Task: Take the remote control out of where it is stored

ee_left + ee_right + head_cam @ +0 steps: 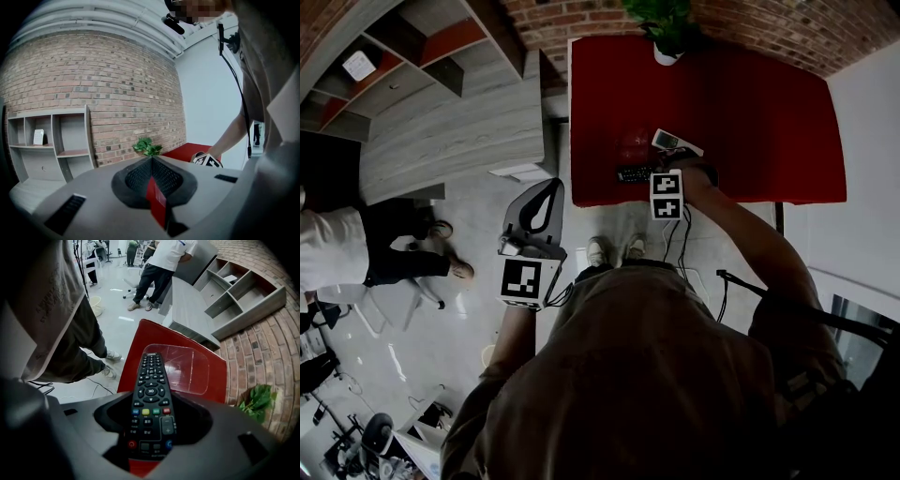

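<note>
Red table (pixel 750 112) by a brick wall; the right gripper (pixel 151 446) clamps the remote control (pixel 151 394) by its lower end, near a clear tray (pixel 190 369). The left gripper (pixel 152 161) has its jaws pressed together, empty

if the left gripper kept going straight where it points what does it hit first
Nothing near. The left gripper, jaws together and empty, aims at the plant on the red table; depth is unclear, so it might pass the leaves and reach the brick wall behind.

"OK" on the remote control (pixel 150 401)
</note>
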Action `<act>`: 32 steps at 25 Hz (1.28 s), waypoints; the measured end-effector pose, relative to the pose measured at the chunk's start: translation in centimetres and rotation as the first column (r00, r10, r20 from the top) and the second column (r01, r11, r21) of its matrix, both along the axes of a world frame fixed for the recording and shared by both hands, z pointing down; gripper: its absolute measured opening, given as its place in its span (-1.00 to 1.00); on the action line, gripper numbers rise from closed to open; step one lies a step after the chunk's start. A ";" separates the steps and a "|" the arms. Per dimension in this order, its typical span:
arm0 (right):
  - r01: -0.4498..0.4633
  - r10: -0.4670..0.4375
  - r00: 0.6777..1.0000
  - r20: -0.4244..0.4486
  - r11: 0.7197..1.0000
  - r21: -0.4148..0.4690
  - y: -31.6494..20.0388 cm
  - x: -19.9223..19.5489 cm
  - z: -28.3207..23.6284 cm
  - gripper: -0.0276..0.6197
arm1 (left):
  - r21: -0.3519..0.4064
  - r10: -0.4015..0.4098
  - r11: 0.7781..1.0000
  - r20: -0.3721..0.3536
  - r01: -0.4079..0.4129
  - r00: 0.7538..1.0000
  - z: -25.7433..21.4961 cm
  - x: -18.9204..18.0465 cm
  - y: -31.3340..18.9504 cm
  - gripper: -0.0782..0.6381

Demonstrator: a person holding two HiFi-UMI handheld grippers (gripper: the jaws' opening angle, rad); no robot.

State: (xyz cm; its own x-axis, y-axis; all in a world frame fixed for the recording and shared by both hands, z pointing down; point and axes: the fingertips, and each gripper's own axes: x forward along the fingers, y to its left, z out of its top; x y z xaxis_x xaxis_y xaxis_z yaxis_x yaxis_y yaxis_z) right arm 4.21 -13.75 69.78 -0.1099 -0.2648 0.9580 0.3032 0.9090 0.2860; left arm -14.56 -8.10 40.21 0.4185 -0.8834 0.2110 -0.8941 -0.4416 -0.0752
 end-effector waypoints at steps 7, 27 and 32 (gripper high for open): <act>-0.060 0.061 0.994 0.088 0.998 -0.014 0.4 0.2 -3.2 -0.15 | 0.015 0.016 1.000 -0.001 -0.016 1.000 -0.3 0.6 -0.2 -0.76; -0.343 0.266 0.747 0.609 0.939 0.011 -0.7 -0.2 -19.3 -0.15 | 0.070 0.060 0.996 0.016 -0.061 0.998 -2.1 1.8 -1.5 -0.76; -0.380 0.256 0.673 0.694 0.925 0.028 -0.7 -0.3 -22.8 -0.15 | 0.084 0.064 0.994 0.017 -0.066 0.998 -2.8 1.9 -2.0 -0.76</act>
